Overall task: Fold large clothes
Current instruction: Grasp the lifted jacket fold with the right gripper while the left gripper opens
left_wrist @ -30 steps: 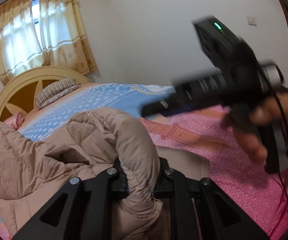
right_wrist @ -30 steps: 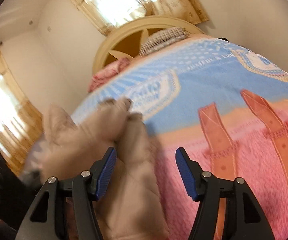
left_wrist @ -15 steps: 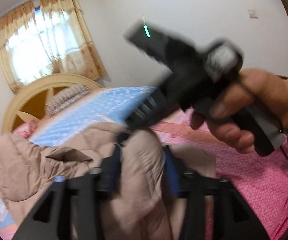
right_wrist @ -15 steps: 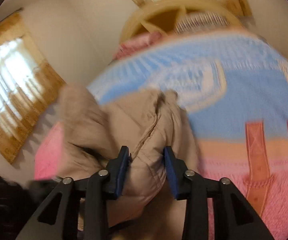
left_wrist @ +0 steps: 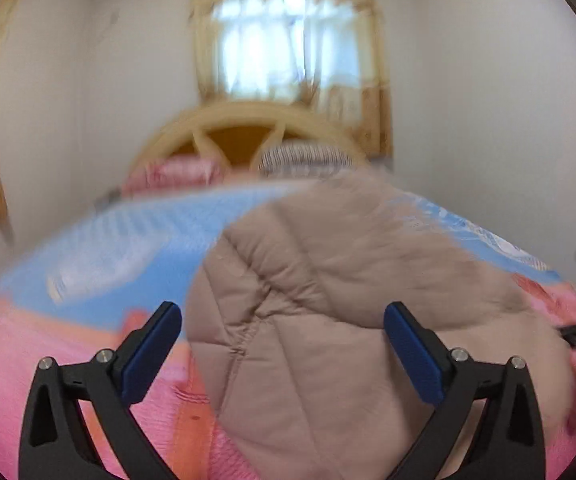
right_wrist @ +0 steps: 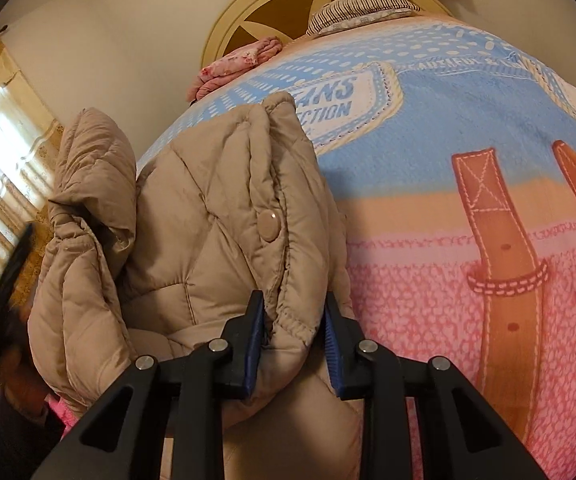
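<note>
The left tongs have just sprung wide, releasing the beige quilted jacket, while the right tongs have just clamped onto its elastic cuff, leaving it bunched on the bed's blanket, fold unfinished.

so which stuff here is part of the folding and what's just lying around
Part of the job:
- beige quilted puffer jacket
- right gripper, clamped on its edge
- left gripper, jaws just opened, off the jacket

Lying about:
- striped pillow
- pink floral bundle
- blue-and-pink blanket
</note>
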### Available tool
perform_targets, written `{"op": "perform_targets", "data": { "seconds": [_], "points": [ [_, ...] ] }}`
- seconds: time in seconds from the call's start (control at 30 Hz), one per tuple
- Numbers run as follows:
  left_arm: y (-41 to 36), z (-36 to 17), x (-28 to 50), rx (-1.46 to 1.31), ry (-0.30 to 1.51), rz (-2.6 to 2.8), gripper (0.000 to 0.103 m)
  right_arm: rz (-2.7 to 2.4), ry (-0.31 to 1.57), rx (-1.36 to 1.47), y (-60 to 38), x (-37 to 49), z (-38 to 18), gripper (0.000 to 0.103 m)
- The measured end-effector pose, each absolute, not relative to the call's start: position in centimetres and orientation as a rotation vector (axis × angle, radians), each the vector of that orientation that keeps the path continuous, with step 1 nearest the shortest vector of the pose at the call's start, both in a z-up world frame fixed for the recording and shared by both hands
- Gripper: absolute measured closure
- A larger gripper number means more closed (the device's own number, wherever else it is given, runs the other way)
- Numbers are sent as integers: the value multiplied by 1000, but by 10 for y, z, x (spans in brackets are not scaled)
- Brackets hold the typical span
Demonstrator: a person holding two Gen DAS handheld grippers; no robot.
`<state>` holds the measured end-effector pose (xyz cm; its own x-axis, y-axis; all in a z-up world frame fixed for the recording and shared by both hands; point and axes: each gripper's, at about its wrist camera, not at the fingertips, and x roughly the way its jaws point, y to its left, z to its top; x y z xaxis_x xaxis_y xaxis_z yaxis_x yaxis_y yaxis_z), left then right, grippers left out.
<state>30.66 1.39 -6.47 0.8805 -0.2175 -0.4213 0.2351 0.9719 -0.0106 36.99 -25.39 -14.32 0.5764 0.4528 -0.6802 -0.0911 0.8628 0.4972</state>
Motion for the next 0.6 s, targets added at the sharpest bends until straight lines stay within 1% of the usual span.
{"op": "perform_targets", "data": {
  "seconds": [0.07, 0.13, 0.17, 0.2, 0.23, 0.37, 0.47, 0.5, 0.53, 0.57, 0.6],
  "points": [
    [-1, -76, 324, 46, 488, -280, 1, 304, 880, 433, -256, 363, -132, 72],
    [-27, -76, 322, 144, 473, -321, 1, 253, 823, 419, -262, 354, -114, 55],
    [-39, -74, 320, 190, 464, -339, 2, 258, 763, 440, -268, 349, -99, 51],
    [-50, -72, 318, 230, 458, -368, 4, 272, 725, 455, -271, 347, -89, 40],
    [-57, -70, 317, 255, 458, -398, 4, 294, 679, 469, -273, 347, -75, 35],
    [-71, -66, 315, 288, 479, -442, 5, 432, 686, 473, -250, 379, -51, 35],
    [-70, -63, 321, 307, 476, -430, 5, 544, 808, 496, -220, 418, -61, 35],
    [-70, -60, 324, 307, 472, -420, 5, 579, 870, 509, -211, 429, -71, 36],
    [-70, -60, 324, 306, 467, -410, 4, 590, 918, 499, -204, 436, -80, 59],
    [-66, -56, 324, 300, 460, -390, 3, 583, 926, 488, -201, 435, -83, 73],
    [-62, -51, 325, 277, 460, -356, 1, 599, 913, 508, -202, 432, -87, 80]
  ]
}}
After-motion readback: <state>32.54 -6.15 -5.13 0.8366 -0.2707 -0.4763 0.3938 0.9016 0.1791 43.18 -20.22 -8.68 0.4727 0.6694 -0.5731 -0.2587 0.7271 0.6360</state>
